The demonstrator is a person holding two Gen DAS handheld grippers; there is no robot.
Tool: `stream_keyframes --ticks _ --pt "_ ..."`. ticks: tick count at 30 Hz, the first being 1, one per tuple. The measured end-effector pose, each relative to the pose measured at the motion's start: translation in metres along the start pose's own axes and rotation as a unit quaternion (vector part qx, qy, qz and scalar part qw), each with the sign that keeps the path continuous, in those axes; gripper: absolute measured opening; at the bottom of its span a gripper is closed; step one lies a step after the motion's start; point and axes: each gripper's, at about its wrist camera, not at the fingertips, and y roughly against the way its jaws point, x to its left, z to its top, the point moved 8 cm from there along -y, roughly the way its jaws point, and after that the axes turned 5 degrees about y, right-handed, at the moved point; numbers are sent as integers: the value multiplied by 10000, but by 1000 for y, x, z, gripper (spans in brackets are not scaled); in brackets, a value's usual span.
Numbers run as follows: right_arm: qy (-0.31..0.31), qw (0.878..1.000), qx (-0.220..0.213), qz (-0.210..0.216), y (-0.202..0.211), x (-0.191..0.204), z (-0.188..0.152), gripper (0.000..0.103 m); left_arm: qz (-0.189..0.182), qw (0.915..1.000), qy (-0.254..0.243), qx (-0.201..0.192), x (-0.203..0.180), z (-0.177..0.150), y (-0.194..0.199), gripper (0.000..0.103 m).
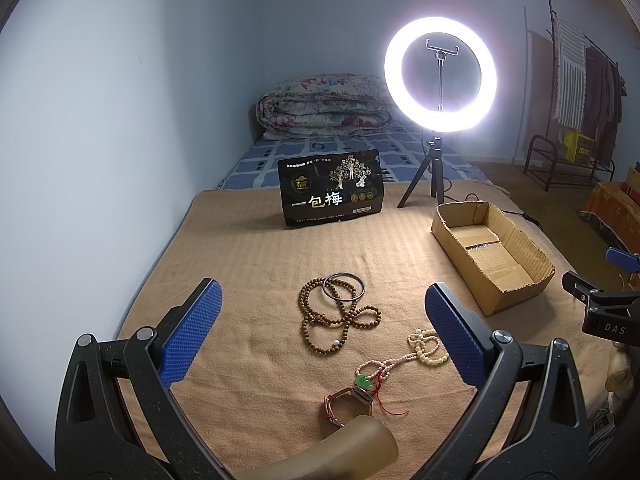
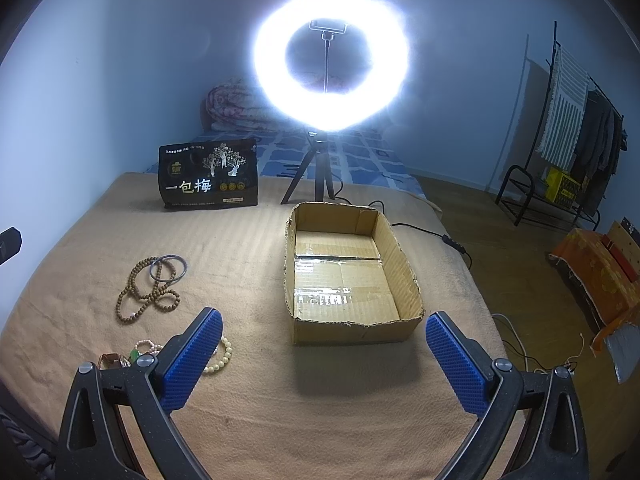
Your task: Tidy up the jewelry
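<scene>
Jewelry lies on a tan blanket (image 1: pixel 248 272). A brown bead necklace (image 1: pixel 320 320) lies under a dark metal bangle (image 1: pixel 344 286). Nearer are a cream and pink bead string (image 1: pixel 424 350), a green pendant on red cord (image 1: pixel 365 382) and a brown hexagonal bracelet (image 1: pixel 348 404). My left gripper (image 1: pixel 320 300) is open above them, empty. My right gripper (image 2: pixel 324 330) is open and empty, just in front of an empty cardboard box (image 2: pixel 344 276), with the necklace (image 2: pixel 144 292), the bangle (image 2: pixel 169 269) and the cream beads (image 2: pixel 222 356) to its left.
A lit ring light on a tripod (image 1: pixel 440 76) stands behind the box (image 1: pixel 492 248). A black snack bag (image 1: pixel 332 192) stands upright at the blanket's far edge. A folded quilt (image 1: pixel 324 106) lies at the wall. A clothes rack (image 2: pixel 568 128) stands at the right.
</scene>
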Motion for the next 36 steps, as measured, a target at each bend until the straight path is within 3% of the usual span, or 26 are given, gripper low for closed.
stream_keyframes --ticks 21,24,28,33,36 --pt "221 9992 151 286 -7 13 -4 102 88 9995 58 311 9 -15 -16 103" --pt "302 9978 153 569 -11 24 -5 100 127 9990 86 412 14 -19 -21 103" --pt "314 9918 405 1174 -22 41 -12 90 123 9981 81 599 19 -26 -30 103" --pt "444 9855 747 1460 -40 58 -22 86 -54 9949 35 1004 18 -42 -45 103" --pt "517 9813 918 1611 -49 68 -27 83 -99 9918 131 1270 22 -52 -57 95"
